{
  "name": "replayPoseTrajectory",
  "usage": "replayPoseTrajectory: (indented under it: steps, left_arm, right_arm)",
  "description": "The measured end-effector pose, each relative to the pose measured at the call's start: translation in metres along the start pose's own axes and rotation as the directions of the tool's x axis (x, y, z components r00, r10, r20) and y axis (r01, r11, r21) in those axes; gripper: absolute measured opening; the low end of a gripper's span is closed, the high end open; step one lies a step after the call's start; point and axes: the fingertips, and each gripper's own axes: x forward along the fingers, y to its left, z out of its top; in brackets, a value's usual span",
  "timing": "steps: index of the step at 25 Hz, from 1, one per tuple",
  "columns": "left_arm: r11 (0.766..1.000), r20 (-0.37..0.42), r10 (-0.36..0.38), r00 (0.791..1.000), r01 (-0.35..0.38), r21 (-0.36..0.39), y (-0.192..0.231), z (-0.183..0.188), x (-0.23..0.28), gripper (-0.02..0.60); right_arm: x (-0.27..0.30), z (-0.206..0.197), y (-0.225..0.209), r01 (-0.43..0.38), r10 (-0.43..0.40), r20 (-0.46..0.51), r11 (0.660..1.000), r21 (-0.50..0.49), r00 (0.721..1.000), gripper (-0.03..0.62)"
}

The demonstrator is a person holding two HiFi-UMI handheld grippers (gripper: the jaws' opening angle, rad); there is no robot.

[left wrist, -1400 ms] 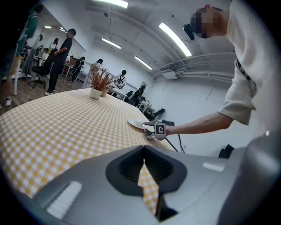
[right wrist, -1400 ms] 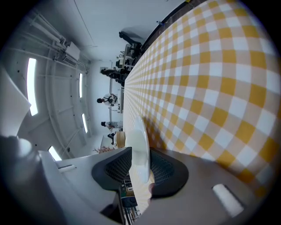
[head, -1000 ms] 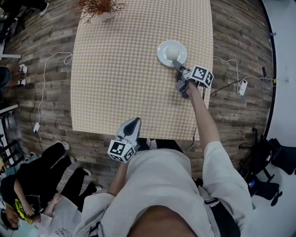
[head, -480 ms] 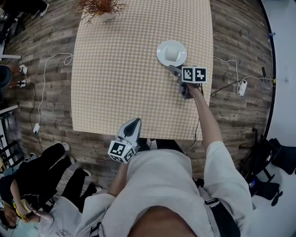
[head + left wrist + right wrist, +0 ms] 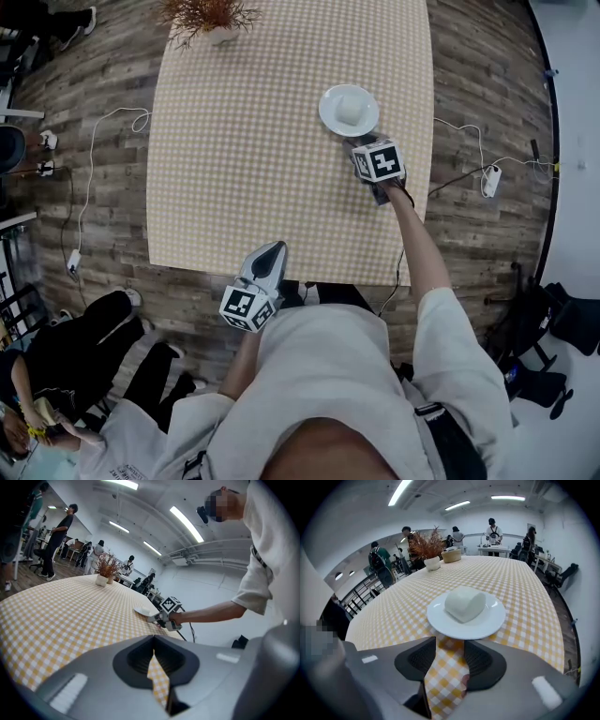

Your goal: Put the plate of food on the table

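Observation:
A white plate (image 5: pixel 329 119) carrying a pale bun (image 5: pixel 350 106) rests on the yellow checked table (image 5: pixel 244 150), toward its right side. My right gripper (image 5: pixel 362 146) hovers just short of the plate's near rim, apart from it. In the right gripper view the plate (image 5: pixel 487 626) and bun (image 5: pixel 464 603) lie just beyond the right gripper (image 5: pixel 450 641); its jaws are closing with only tablecloth between them. My left gripper (image 5: pixel 272 249) hangs at the table's near edge, shut and holding nothing. The left gripper view looks past the left gripper (image 5: pixel 153 640) to the plate (image 5: pixel 142 611).
A pot of dried plants (image 5: pixel 208 19) stands at the table's far end. White cables and a power strip (image 5: pixel 489 176) lie on the wooden floor to the right. People sit on the floor at the lower left (image 5: pixel 66 366). Dark bags (image 5: pixel 553 337) lie at the right.
My right gripper has let go of the plate's rim, drawn back a little toward me and turned its marker cube upward. The plate stays where it was. The left gripper has not moved.

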Motion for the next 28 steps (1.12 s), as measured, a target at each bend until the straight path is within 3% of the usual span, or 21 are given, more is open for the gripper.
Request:
replayPoseTrajectory:
  steps: [5, 9, 15, 20, 25, 28]
  left_arm:
    - [1.000, 0.004, -0.002, 1.000, 0.002, 0.002, -0.001, 0.001, -0.001, 0.009]
    - [1.000, 0.009, -0.004, 1.000, 0.004, 0.005, 0.000, 0.002, -0.003, 0.009]
    - [1.000, 0.007, -0.017, 1.000, 0.017, 0.017, -0.008, -0.001, -0.007, 0.009]
    - [0.999, 0.008, -0.028, 1.000, 0.028, 0.029, -0.013, 0.000, -0.008, 0.009]
    - [0.998, 0.009, -0.048, 0.999, 0.047, 0.047, -0.020, 0.001, -0.010, 0.011]
    - [0.996, 0.008, -0.068, 0.998, 0.068, 0.065, -0.027, 0.001, -0.011, 0.009]
  right_arm:
    - [-0.002, -0.005, -0.004, 0.030, -0.030, 0.013, 0.999, 0.038, 0.999, 0.164]
    - [-0.007, -0.012, -0.006, 0.061, -0.062, 0.024, 0.996, 0.062, 0.998, 0.068]
    - [-0.022, -0.032, -0.009, 0.112, -0.115, 0.036, 0.990, 0.083, 0.993, 0.000]
    - [-0.042, -0.051, 0.010, 0.071, -0.079, 0.074, 0.991, 0.111, 0.994, 0.000]
    - [-0.074, -0.085, 0.056, -0.002, -0.003, 0.128, 0.999, 0.040, 0.992, 0.000]
    - [-0.091, -0.105, 0.076, -0.009, 0.003, 0.146, 0.999, 0.041, 0.989, 0.000]
